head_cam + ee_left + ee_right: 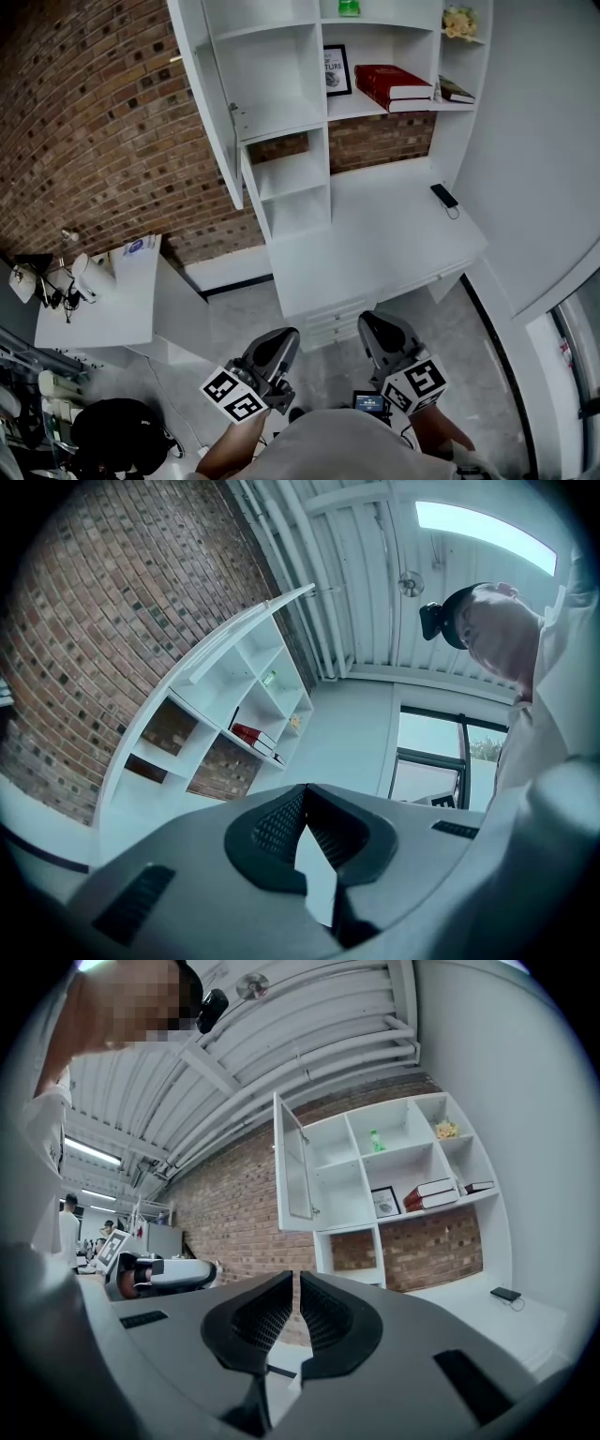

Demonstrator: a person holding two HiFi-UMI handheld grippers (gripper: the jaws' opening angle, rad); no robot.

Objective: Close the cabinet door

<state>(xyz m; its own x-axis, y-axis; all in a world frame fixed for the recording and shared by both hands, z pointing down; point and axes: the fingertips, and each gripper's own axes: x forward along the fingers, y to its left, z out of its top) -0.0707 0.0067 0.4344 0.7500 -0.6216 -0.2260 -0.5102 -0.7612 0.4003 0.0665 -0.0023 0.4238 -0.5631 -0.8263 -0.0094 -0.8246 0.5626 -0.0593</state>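
Door (208, 103) wide open, out of reach.
Hinged on the shelf unit's (281, 117) upper left bay, it stands swung out toward the room; likely light, stiff and free-swinging, best pushed flat near its free edge or knob (315, 1211) rather than pinched. Left gripper (284, 339) and right gripper (371, 326) hang low by the body, side by side, aimed at the shelves; left jaws are pressed together, right ones show only a thin slit, both empty.

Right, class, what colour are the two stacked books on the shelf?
The stacked books are red; the head view shows them best.
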